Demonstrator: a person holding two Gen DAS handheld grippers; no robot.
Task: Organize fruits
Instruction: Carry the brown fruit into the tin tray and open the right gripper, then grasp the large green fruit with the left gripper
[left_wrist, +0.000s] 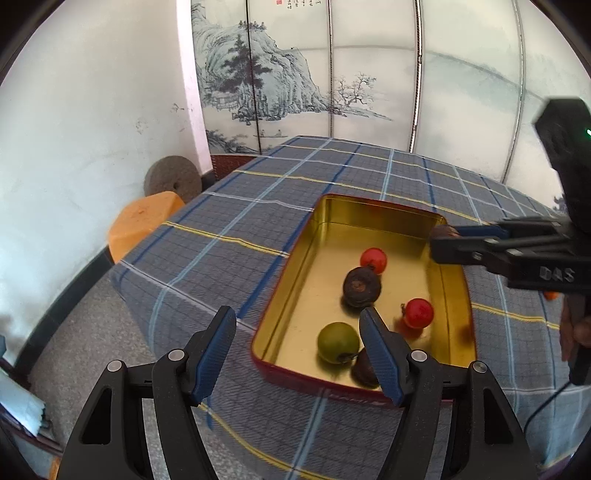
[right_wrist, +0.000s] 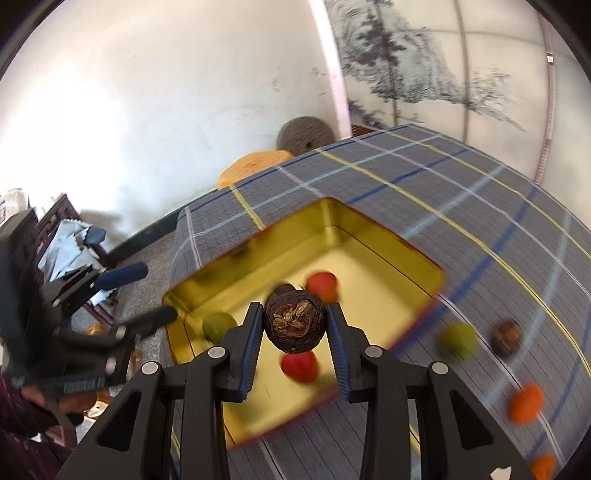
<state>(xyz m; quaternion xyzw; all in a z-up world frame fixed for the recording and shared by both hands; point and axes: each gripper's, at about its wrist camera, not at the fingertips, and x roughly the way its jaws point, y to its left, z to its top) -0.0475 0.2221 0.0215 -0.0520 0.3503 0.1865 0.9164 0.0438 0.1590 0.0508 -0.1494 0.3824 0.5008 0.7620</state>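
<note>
**Five fruits counted in the gold tin**

Five fruits are seen inside the gold tin, which is set on the plaid-covered counter: two red fruits, one green fruit and two dark brown ones, the second half hidden at the tin's near wall. A sixth, another dark brown fruit, is clamped in the right claw above the tin. The left claw is held apart at the tin's near end, nothing between its fingers. Outside the tin, a green, a brown and two orange fruits are left on the cloth.
</note>
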